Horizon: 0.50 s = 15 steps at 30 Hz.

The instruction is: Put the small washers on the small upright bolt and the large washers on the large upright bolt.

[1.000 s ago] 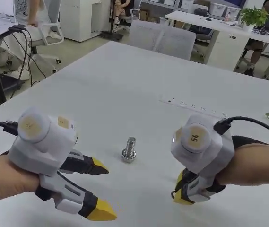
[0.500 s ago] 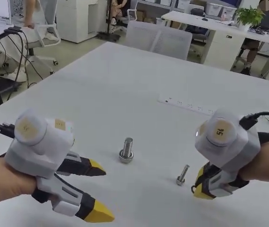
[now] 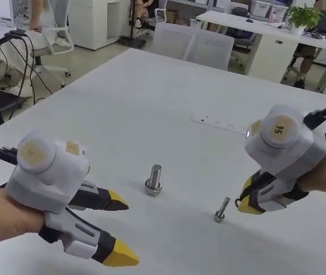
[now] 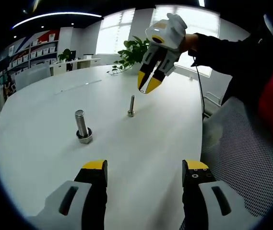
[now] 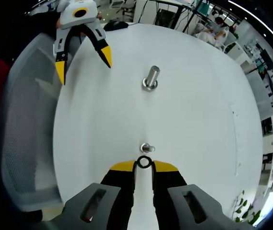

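On the white table (image 3: 151,97) the large bolt (image 3: 154,179) stands upright with a wide collar at its base. The small bolt (image 3: 222,209) stands to its right, leaning a little. My right gripper (image 3: 245,204) hovers just right of the small bolt, and its own view shows it shut on a small washer (image 5: 144,162), with the small bolt (image 5: 147,147) just ahead and the large bolt (image 5: 150,77) farther off. My left gripper (image 3: 118,228) is open and empty, left of the large bolt (image 4: 82,128). From it I see the small bolt (image 4: 131,106) and the right gripper (image 4: 148,85).
A white power strip (image 3: 220,123) lies on the table behind the bolts. A grey chair (image 3: 191,46) stands at the far edge, with desks and seated people beyond. A potted plant (image 4: 135,51) sits at one end of the table. A mesh chair (image 4: 242,143) is by the near edge.
My right gripper has risen and moved right, uncovering the small bolt that it hid a second ago. The left gripper and large bolt have stayed put.
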Each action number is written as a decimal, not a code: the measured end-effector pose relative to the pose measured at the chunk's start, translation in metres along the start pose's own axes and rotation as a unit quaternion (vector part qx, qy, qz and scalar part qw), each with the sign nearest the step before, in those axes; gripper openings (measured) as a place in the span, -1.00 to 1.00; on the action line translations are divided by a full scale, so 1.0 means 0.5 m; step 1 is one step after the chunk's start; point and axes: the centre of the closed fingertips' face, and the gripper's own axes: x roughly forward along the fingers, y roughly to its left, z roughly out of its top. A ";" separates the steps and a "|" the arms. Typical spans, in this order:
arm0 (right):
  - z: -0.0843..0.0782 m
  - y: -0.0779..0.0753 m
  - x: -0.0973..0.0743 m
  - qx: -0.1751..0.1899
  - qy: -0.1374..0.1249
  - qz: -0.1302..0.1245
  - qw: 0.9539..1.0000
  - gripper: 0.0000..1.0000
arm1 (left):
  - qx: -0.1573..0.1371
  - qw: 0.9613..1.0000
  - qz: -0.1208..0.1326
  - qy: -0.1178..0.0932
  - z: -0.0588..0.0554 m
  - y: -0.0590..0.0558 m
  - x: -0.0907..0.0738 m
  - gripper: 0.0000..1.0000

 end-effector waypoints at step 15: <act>0.024 -0.006 0.015 -0.011 0.003 0.005 1.000 -0.72 | -0.002 1.000 0.001 -0.002 0.000 0.000 -0.002 0.24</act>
